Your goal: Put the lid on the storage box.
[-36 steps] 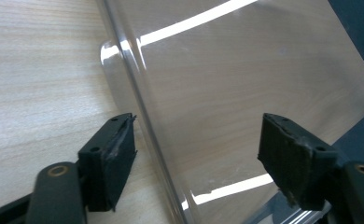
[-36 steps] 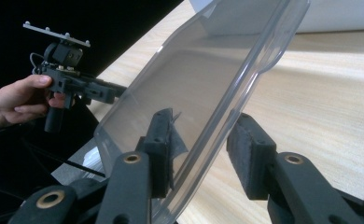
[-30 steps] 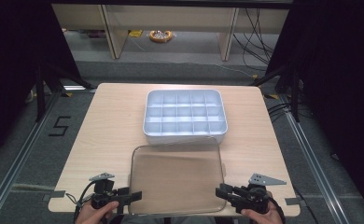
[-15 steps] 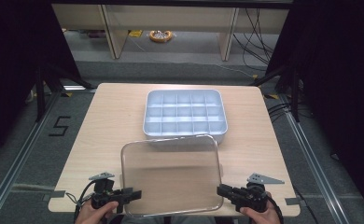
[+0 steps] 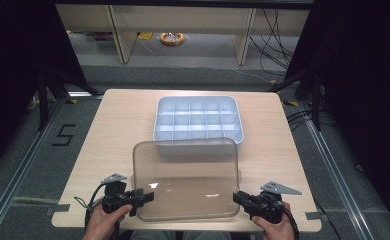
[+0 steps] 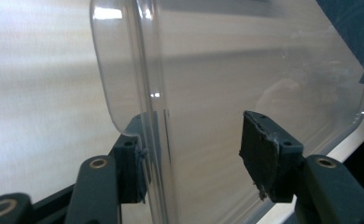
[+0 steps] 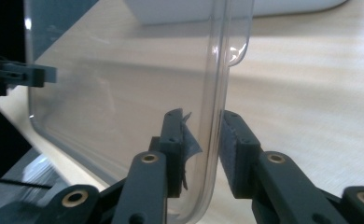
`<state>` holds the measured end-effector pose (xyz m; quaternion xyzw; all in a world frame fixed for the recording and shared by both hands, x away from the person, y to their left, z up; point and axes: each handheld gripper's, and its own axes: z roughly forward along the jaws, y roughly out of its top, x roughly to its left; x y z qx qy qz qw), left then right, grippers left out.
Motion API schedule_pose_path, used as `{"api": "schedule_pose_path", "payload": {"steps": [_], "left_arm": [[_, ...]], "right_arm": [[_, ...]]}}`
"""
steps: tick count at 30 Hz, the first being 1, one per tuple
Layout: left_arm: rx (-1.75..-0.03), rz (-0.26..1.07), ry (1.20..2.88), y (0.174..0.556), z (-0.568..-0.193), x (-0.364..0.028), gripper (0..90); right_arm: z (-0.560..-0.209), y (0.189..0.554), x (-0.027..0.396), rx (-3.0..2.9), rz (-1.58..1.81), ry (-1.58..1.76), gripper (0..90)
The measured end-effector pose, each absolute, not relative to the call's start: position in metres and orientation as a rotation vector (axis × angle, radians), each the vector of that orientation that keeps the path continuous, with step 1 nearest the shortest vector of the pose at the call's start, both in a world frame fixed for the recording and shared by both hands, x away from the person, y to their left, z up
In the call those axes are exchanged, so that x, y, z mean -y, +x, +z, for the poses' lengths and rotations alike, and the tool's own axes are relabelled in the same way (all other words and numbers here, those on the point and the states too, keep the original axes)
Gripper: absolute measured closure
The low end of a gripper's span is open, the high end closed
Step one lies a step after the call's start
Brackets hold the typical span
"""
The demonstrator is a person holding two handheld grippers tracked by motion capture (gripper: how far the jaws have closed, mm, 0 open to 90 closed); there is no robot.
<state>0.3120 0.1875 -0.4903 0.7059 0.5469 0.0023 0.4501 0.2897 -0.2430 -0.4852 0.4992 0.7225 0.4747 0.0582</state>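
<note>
High view: clear lid (image 5: 185, 180) tilted up off table, held by both claws, just short of compartment tray (image 5: 198, 122). Right gripper (image 7: 203, 140) clamps its rim; left gripper (image 6: 189, 154) straddles its edge, jaws just closing, far pad apart. Step: carrying lid. Next: level it over tray.

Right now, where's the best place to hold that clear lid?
Grip the clear lid by its turned-down rim on the two short sides, one gripper from each side. The flat, slick panel offers no purchase, while the thin rim fits between the jaws, as in the right gripper.
</note>
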Motion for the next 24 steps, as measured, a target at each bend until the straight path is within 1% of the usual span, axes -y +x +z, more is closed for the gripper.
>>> {"api": "schedule_pose_path", "payload": {"steps": [1, 7, 9, 10, 11, 12, 13, 14, 19, 24], "left_arm": [[-1.353, 0.016, 1.739, 0.315, -0.488, -0.187, 44.2], [-1.338, 0.049, 1.715, 0.332, -0.470, -0.191, 44.3], [-1.344, 0.061, 1.700, 0.343, -0.460, -0.191, 44.7], [-1.340, 0.071, 1.700, 0.346, -0.456, -0.190, 44.5], [-1.336, 0.086, 1.705, 0.351, -0.451, -0.189, 44.4], [-1.326, 0.102, 1.702, 0.357, -0.443, -0.188, 44.1], [-1.326, 0.111, 1.694, 0.362, -0.439, -0.187, 44.1], [-1.321, 0.125, 1.690, 0.367, -0.433, -0.187, 43.9], [-1.330, 0.183, 1.666, 0.398, -0.409, -0.178, 40.8], [-1.350, 0.182, 1.637, 0.427, -0.397, -0.172, 40.0]], "right_arm": [[-0.483, 0.291, 0.241, -2.170, 1.441, 1.551, 72.4], [-0.470, 0.307, 0.238, -2.151, 1.423, 1.494, 72.0], [-0.462, 0.312, 0.235, -2.124, 1.457, 1.553, 72.0], [-0.460, 0.318, 0.237, -2.139, 1.458, 1.482, 71.8], [-0.458, 0.321, 0.236, -2.119, 1.452, 1.484, 71.6], [-0.449, 0.329, 0.233, -2.086, 1.464, 1.540, 71.5], [-0.449, 0.329, 0.233, -2.086, 1.464, 1.540, 71.5], [-0.448, 0.335, 0.237, -2.092, 1.460, 1.475, 71.5], [-0.423, 0.362, 0.235, -2.036, 1.490, 1.488, 70.8], [-0.407, 0.394, 0.240, -1.999, 1.500, 1.475, 69.8]]}}
